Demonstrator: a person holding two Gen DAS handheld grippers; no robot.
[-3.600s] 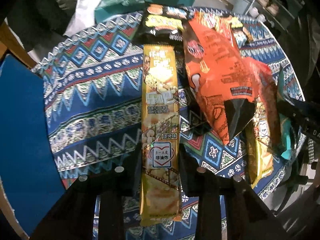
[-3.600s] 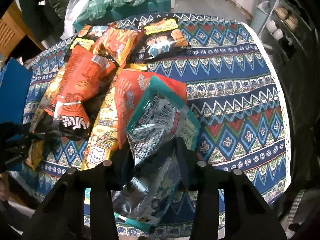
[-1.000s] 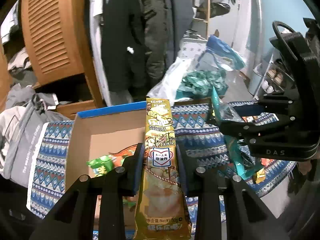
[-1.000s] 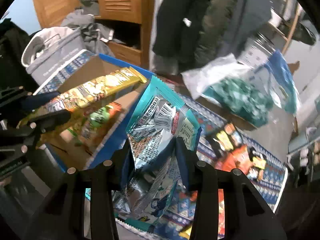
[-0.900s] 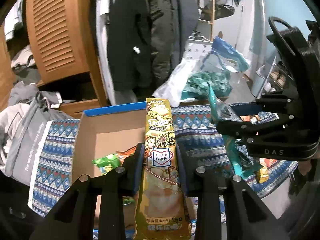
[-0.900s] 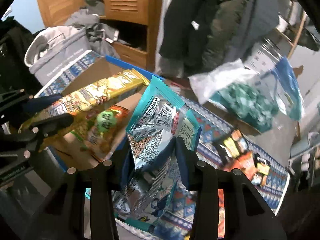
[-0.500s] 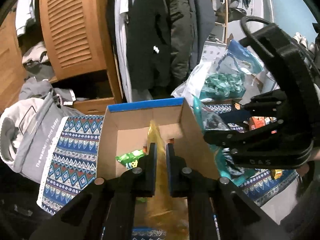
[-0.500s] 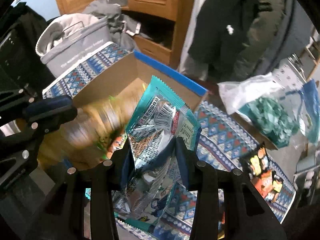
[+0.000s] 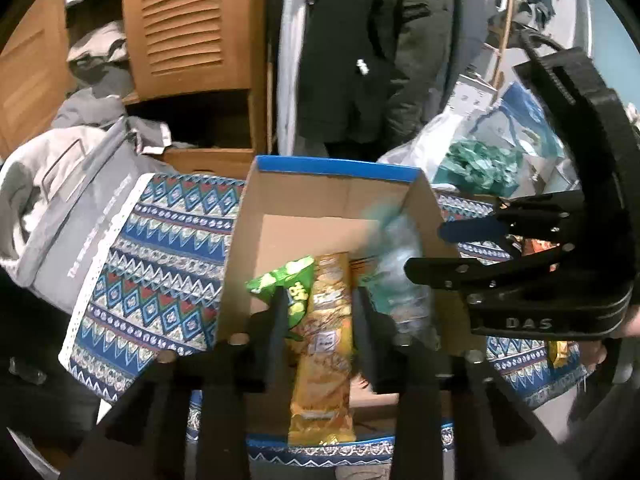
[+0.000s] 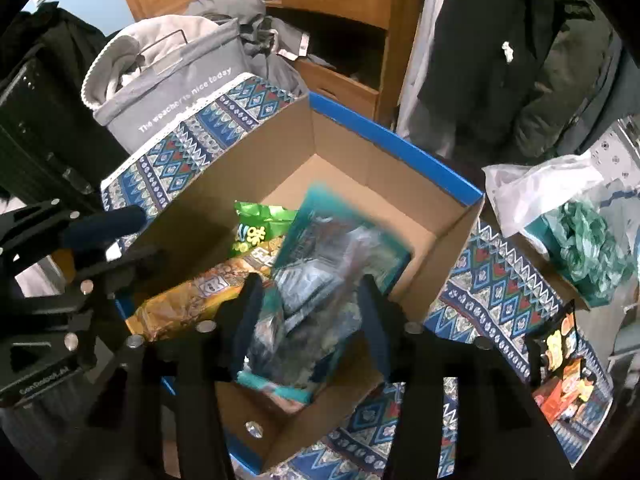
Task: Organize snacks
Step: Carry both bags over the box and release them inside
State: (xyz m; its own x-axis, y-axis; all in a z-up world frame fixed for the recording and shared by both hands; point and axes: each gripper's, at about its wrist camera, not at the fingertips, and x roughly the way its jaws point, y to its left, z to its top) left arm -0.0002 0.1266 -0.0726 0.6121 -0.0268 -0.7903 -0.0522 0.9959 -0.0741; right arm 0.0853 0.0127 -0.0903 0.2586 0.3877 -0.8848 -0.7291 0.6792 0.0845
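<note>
Cluttered room in the left wrist view: louvred wooden cupboard doors (image 9: pixel 176 24) fill the upper left, dark coats (image 9: pixel 360 48) hang at top centre, and a grey fabric basket (image 9: pixel 76 208) sits at left beside a blue patterned tablecloth (image 9: pixel 152 276). At centre stands an open cardboard box (image 9: pixel 332 204) with a blue rim. The left gripper (image 9: pixel 316 312) reaches in from the bottom, its jaws spread, with a long yellow snack packet (image 9: pixel 326 364) lying between them without being pinched. A green snack bag (image 9: pixel 288 288) lies just left of it inside the box. A blurred teal packet (image 9: pixel 396 280) is in the box's right half. The right gripper (image 9: pixel 436 252) enters from the right edge.

Seen from the right wrist, the same box (image 10: pixel 360 152) fills the centre, tablecloth (image 10: pixel 492 284) around it and the basket (image 10: pixel 168 76) at upper left. The right gripper (image 10: pixel 308 308), jaws spread, frames the blurred teal packet (image 10: pixel 320 280) over the box; no finger visibly presses it. The yellow packet (image 10: pixel 192 300) and green bag (image 10: pixel 256 224) lie in the box at centre left. More snacks (image 10: pixel 560 368) lie on the cloth at lower right.
</note>
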